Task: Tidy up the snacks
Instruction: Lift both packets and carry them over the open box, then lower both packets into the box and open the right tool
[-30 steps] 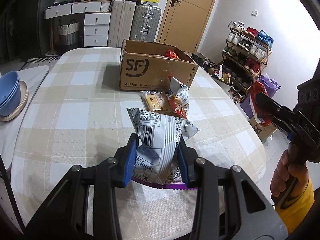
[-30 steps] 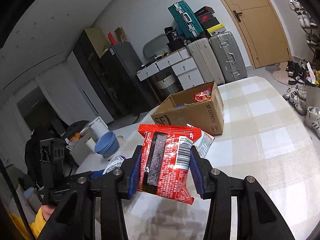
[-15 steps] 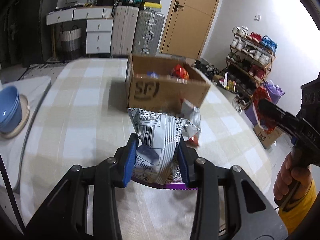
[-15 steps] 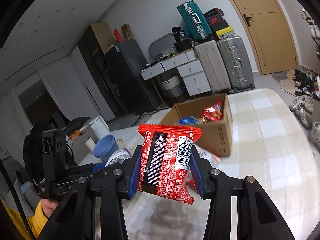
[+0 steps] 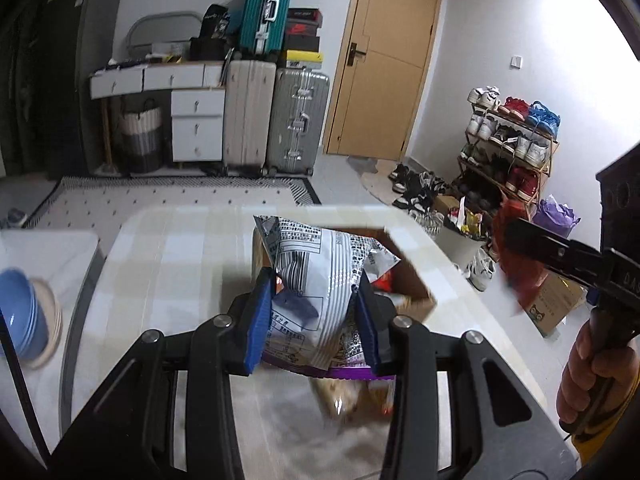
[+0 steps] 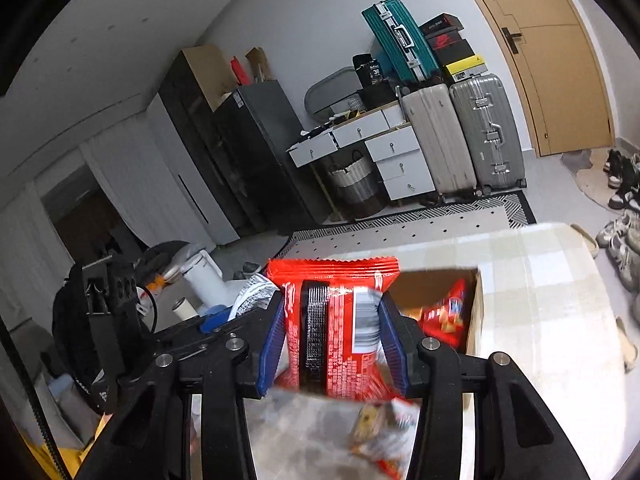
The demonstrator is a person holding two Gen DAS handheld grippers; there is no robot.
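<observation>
The bag (image 5: pixel 320 280) is silver-white with black print and a purple edge. The pack (image 6: pixel 336 320) is red with a black stripe. The pads (image 5: pixel 258 320) are blue. The box (image 6: pixel 474 312) is brown. The cloth (image 5: pixel 168 264) has beige and white checks. The bowls (image 5: pixel 20 312) are blue.

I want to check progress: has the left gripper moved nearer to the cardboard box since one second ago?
Yes. The left gripper, shut on the white snack bag, has advanced toward the cardboard box; the bag now overlaps the box's open top.
</observation>
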